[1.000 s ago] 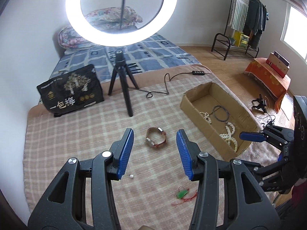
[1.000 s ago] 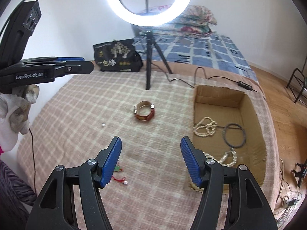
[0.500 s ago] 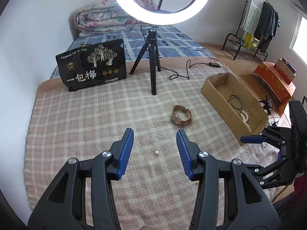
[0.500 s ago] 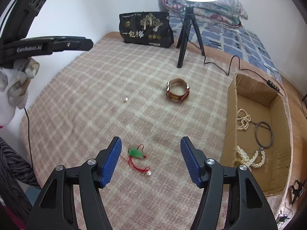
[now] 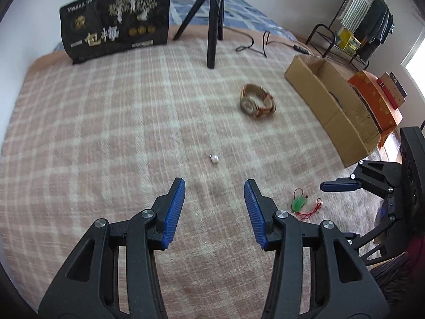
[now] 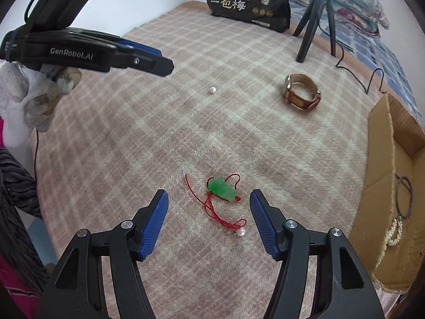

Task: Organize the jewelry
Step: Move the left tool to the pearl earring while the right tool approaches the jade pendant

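A small white pearl point(image 5: 214, 159) lies on the checked blanket just ahead of my open, empty left gripper point(image 5: 214, 189); it also shows in the right wrist view point(image 6: 212, 90). A green pendant on a red cord point(image 6: 222, 189) with a pearl at its end lies between the fingers of my open, empty right gripper point(image 6: 209, 199); it also shows in the left wrist view point(image 5: 299, 202). A brown-strapped watch point(image 5: 257, 104) point(image 6: 301, 94) lies farther back. The cardboard box point(image 5: 329, 106) point(image 6: 382, 164) at the right holds pearl strands point(image 6: 395, 232) and a dark ring point(image 6: 403, 196).
A black printed bag point(image 5: 117, 21) and a black tripod point(image 5: 212, 26) with its cable stand at the back of the blanket. An orange box point(image 5: 377, 98) and a clothes rack point(image 5: 353, 26) are beyond the right edge. The left gripper point(image 6: 148, 58) hangs at the right wrist view's upper left.
Both grippers have dropped lower and moved forward over the blanket. The pearl now sits just ahead of the left gripper and the green pendant between the right gripper's fingers. Both stayed open.
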A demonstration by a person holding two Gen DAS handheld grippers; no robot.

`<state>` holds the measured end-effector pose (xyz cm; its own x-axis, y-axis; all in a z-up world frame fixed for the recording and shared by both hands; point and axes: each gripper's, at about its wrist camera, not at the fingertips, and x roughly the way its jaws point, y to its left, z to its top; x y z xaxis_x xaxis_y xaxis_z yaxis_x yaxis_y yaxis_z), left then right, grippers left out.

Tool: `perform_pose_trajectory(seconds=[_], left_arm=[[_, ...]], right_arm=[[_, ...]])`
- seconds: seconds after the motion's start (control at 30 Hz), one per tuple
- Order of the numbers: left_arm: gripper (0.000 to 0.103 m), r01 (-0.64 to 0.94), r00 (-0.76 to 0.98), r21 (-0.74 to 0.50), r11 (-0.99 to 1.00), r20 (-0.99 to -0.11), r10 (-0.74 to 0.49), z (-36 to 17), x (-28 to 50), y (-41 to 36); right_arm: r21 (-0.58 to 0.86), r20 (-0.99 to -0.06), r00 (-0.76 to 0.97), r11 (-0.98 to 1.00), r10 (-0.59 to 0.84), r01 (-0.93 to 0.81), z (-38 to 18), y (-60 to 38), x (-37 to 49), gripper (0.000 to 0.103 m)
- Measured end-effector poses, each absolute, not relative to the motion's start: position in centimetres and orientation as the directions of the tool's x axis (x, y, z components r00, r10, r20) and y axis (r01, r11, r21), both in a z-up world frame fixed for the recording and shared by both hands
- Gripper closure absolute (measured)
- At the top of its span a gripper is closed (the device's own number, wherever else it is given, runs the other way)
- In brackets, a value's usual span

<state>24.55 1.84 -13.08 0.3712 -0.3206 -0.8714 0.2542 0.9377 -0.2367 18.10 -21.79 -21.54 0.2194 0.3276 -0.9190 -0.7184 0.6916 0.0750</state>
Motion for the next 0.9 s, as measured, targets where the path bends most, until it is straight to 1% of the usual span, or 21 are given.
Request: perform_pose_trajectory(seconds=[0.13, 0.37, 0.4, 0.47, 0.5, 0.53, 0.57, 0.6, 0.9], left_arm=[[0.056, 0.259, 0.334, -0.253, 0.932, -0.882, -0.332, -14.6, 24.8, 1.1], [0.056, 0.261, 0.331, -0.231, 0.937, -0.890, -0.312, -16.1, 25.9, -0.3], [0.056, 0.259, 0.334, -0.226, 0.939, -0.891, -0.307, -16.3, 26.1, -0.3], [0.056, 0.250, 0.334, -0.219, 0.943, -0.895, -0.297, -16.7, 26.6, -0.5], [0.057, 0.243, 0.333, -0.219, 0.945, -0.896, -0.294, -16.9, 26.9, -0.5], [0.061, 0.237, 0.332, -0.221, 0.946, -0.897, -0.292, -17.1, 27.1, -0.6], [0.071, 0.233, 0.326, -0.219, 0.948, -0.900, -0.288, -17.3, 27.3, -0.6], [0.074, 0.228, 0.321, -0.216, 0.949, -0.904, -0.283, -17.6, 27.6, -0.7], [0.074, 0.207, 0.324, -0.236, 0.949, -0.899, -0.294, -18.2, 28.7, -0.8]], right_arm=[[0.081, -0.925, 0.191, 0.662, 0.328, -0.745, -22.4, -20.9, 18.2, 0.040], [0.043, -0.937, 0.194, 0.646, 0.291, -0.762, -23.7, -20.1, 18.5, 0.040], [0.041, -0.937, 0.194, 0.646, 0.289, -0.762, -23.8, -20.1, 18.5, 0.041], [0.031, -0.939, 0.201, 0.647, 0.281, -0.762, -23.9, -20.2, 18.5, 0.048], [0.025, -0.939, 0.204, 0.649, 0.276, -0.761, -24.0, -20.2, 18.6, 0.049], [0.023, -0.939, 0.206, 0.650, 0.274, -0.759, -24.0, -20.2, 18.6, 0.052], [0.021, -0.939, 0.208, 0.651, 0.272, -0.759, -24.1, -20.2, 18.7, 0.054], [0.020, -0.939, 0.208, 0.651, 0.272, -0.759, -24.2, -20.2, 18.7, 0.054], [0.017, -0.939, 0.211, 0.650, 0.271, -0.760, -24.3, -20.2, 18.8, 0.056]])
